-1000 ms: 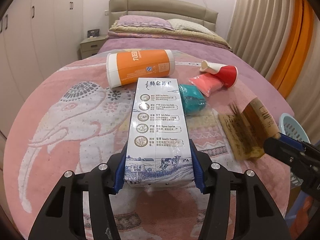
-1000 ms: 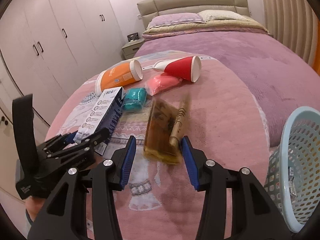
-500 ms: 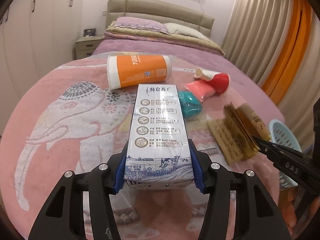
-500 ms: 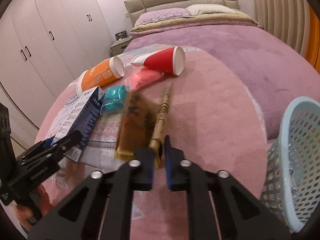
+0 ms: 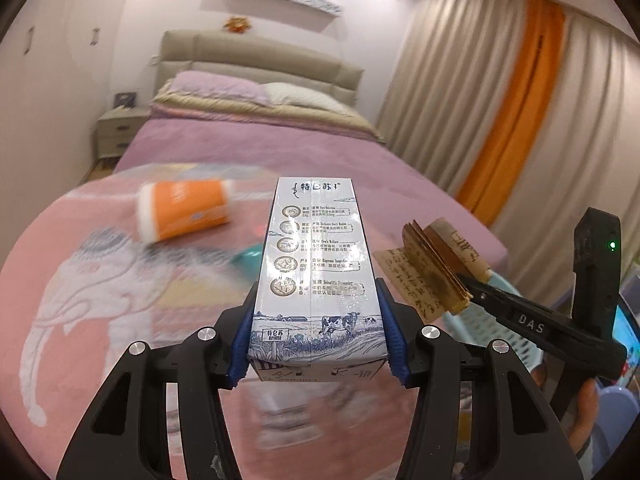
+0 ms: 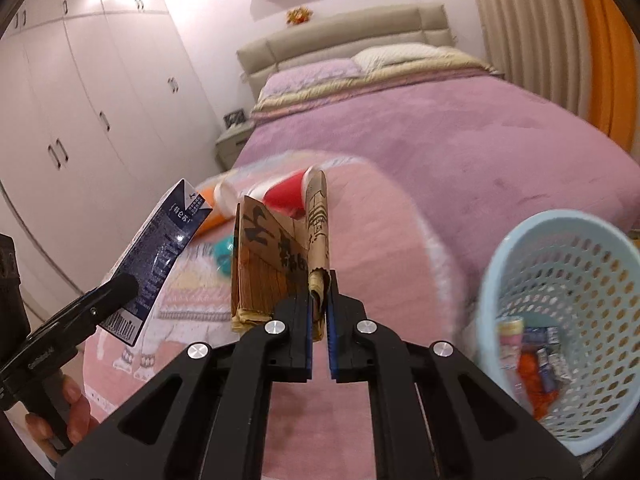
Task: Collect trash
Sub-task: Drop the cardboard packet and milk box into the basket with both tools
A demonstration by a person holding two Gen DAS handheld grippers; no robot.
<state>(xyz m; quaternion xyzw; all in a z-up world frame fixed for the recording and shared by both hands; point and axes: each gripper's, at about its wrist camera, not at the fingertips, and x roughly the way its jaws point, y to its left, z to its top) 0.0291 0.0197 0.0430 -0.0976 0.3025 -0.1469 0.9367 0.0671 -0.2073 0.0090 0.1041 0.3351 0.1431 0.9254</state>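
Left gripper [image 5: 316, 340]: fingers clamped on both sides of the milk carton [image 5: 316, 276], which is held clear of the bed [image 6: 460, 152].
Right gripper [image 6: 319, 320]: fingers pinched nearly together on the brown folded paper [image 6: 280, 264], lifted off the blanket [image 5: 100, 280].
Basket [image 6: 520, 248]: pale blue, at the right, some wrappers inside.
Remaining on blanket: orange canister [image 5: 184, 210], red cup [image 6: 288, 198], apparently a teal item; blurred.
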